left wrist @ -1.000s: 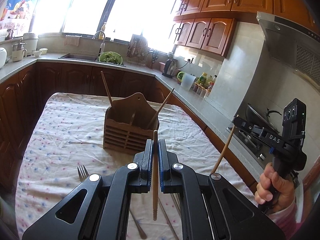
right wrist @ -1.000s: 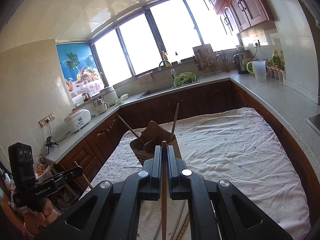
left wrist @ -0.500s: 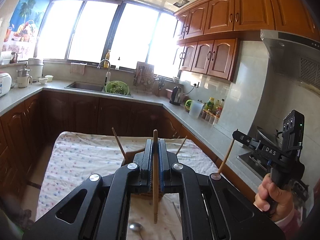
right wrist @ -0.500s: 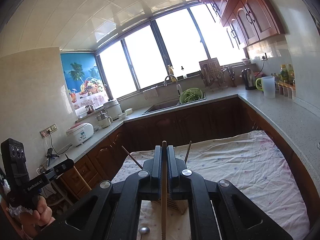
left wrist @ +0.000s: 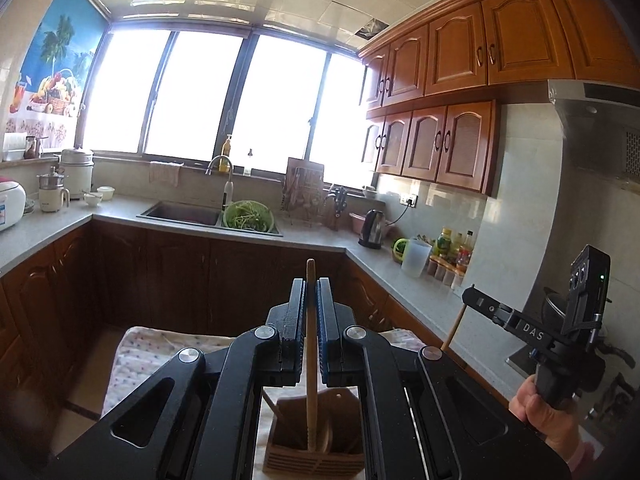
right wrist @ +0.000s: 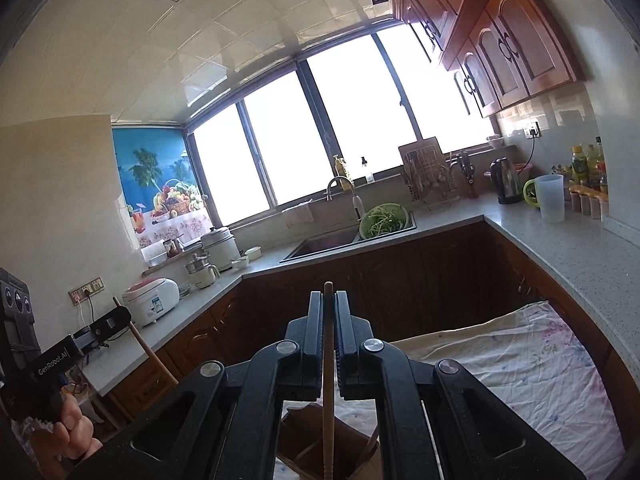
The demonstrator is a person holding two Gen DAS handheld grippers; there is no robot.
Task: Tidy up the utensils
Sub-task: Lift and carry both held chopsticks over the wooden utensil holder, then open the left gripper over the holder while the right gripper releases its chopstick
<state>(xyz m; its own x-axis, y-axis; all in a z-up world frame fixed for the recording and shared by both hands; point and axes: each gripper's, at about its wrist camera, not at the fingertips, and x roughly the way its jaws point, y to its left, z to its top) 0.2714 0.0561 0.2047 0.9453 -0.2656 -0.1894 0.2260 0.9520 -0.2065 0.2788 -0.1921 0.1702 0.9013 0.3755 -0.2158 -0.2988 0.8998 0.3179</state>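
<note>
**Mei:** Left gripper (left wrist: 311, 316) first: it is clamped on a wooden chopstick (left wrist: 310, 360), jaws pressed to the shaft on both sides. The stick stands nearly upright, top end poking above the fingertips, lower end reaching down into the wooden utensil holder (left wrist: 316, 444) right below.

**Jun:** Why held so steep?

**Mei:** My guess is that the holder's slots open upward, so a vertical stick can drop straight in without catching a wall. I cannot tell whether the tip touches the bottom or which compartment it is over.

**Jun:** And the right gripper (right wrist: 329, 328)?

**Mei:** Same picture. It is closed around a second chopstick (right wrist: 328, 380), also upright, with the holder (right wrist: 316, 440) beneath it. From the left wrist view you can see that tool off to the right, in a hand (left wrist: 544, 416), its stick slanting down from the jaws.

**Jun:** So both sticks are poised over one holder?

**Mei:** The left one is clearly over it. The right one looks close above it, but how deep it sits is hidden by the gripper body.

**Jun:** What surrounds it?

**Mei:** The holder sits on a worktop covered with a flowered cloth (right wrist: 520, 356). Other sticks already lean inside it. Beyond are dark cabinets, a sink (left wrist: 180, 213) and a green colander (left wrist: 248, 220).

**Jun:** Next step?

**Mei:** Probably lower and release, one at a time, so the two tools do not collide.
</note>
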